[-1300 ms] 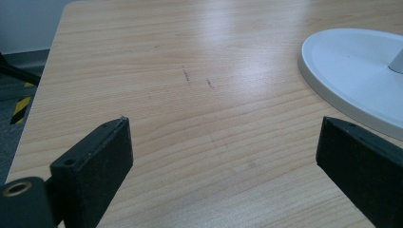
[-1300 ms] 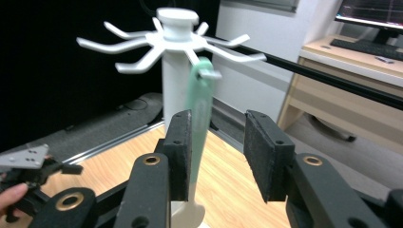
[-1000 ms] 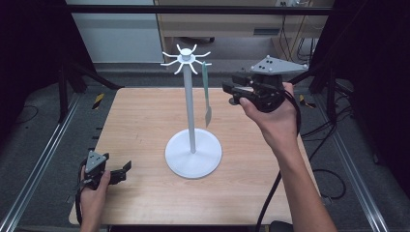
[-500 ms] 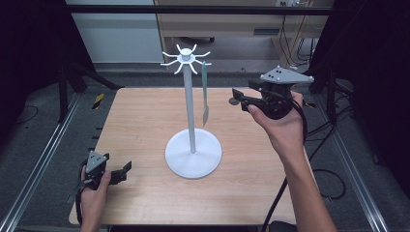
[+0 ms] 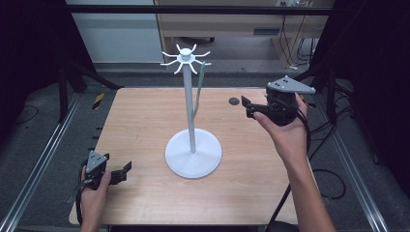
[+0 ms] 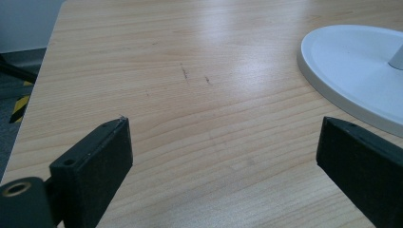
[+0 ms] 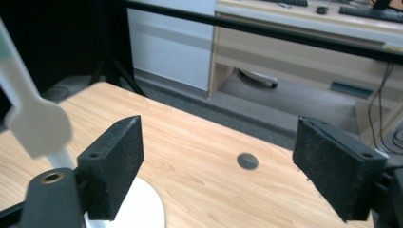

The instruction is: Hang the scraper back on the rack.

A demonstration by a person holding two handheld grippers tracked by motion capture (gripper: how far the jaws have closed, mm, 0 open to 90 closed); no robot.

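Since the earlier frames the right gripper (image 5: 247, 107) has drawn back from the hanging spoon (image 5: 198, 89) toward the table's right side and dropped lower, and its jaws have just been opening; they now stand wide apart with nothing between them. In the right gripper view the pale spoon bowl (image 7: 38, 126) hangs off to the left of the jaws, clear of both pads. Beyond them lies a small dark round spot (image 7: 247, 161) on the wooden table (image 7: 199, 166).

From above, the spoon hangs by its handle from one arm of the white stand (image 5: 189, 106), close beside the pole. Its round base (image 5: 193, 153) sits near the table's middle. The right gripper hovers well to the right of the stand, held by the right hand (image 5: 286, 135).

At the near left corner the left gripper (image 5: 126, 167) rests in the person's left hand (image 5: 94, 191), its place unchanged. Its jaws are spread wide and empty over bare wood (image 6: 199, 95), with the stand's white base (image 6: 354, 71) just ahead to the right.
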